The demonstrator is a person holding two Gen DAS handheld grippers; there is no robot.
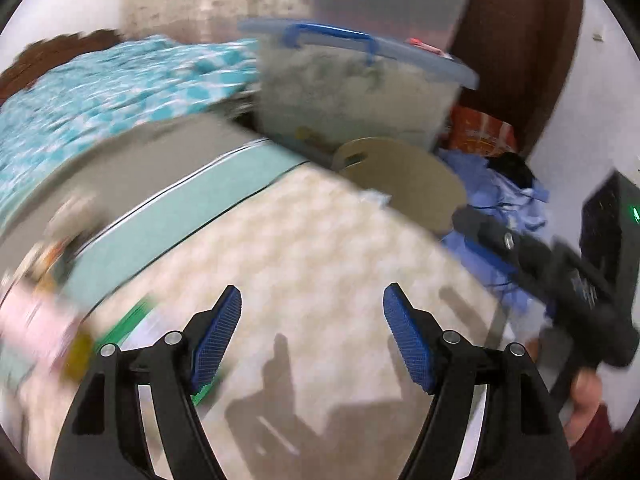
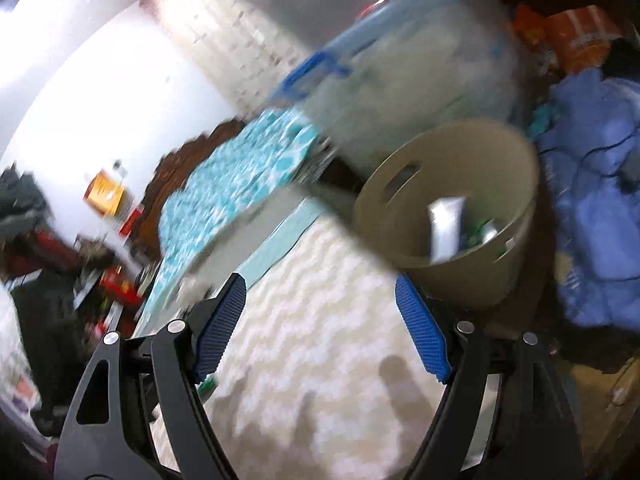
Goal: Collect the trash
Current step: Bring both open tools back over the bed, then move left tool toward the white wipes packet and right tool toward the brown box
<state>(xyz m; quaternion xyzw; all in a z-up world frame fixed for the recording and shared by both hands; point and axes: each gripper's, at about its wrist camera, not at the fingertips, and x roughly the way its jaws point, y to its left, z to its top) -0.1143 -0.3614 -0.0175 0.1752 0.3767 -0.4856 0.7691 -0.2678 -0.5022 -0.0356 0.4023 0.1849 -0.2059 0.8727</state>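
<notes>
Part of the job looks done: the round beige plastic bin (image 2: 448,208) already holds a white tube (image 2: 444,228) and scraps, while blurred litter (image 1: 44,320) remains on the mat's left edge, both the left gripper (image 1: 312,336) and the right gripper (image 2: 320,328) spread and empty.

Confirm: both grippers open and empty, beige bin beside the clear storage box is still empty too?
Not quite. The bin is not empty: the right wrist view shows a white tube and other scraps inside it. The rest stands: left gripper and right gripper are open with nothing between the jaws, and the bin sits beside the clear storage box.
</notes>
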